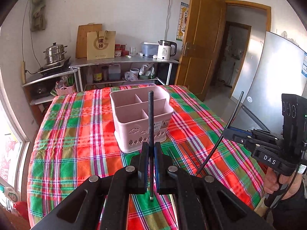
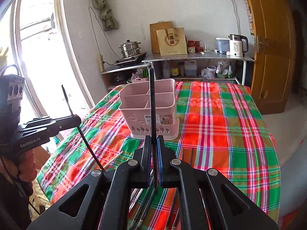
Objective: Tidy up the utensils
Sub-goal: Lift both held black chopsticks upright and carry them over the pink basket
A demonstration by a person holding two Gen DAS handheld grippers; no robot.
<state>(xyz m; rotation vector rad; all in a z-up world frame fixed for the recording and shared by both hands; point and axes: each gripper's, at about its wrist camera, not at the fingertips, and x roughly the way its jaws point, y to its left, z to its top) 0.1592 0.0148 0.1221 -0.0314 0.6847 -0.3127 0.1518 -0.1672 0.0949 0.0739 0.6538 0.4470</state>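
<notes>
Left gripper (image 1: pixel 151 149) is clamped on a black chopstick (image 1: pixel 151 118), which stands upright between the pads. Right gripper (image 2: pixel 154 143) is likewise clamped on a second black chopstick (image 2: pixel 152 103). Pink divided utensil holder (image 1: pixel 141 115) sits on the plaid tablecloth (image 1: pixel 80 138), ahead of both grippers. More chopsticks (image 2: pixel 187 155) lie on the cloth.

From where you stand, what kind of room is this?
Most likely a home kitchen: a steamer pot on a burner, an electric kettle on a metal shelf, and a fridge beside the door.
</notes>
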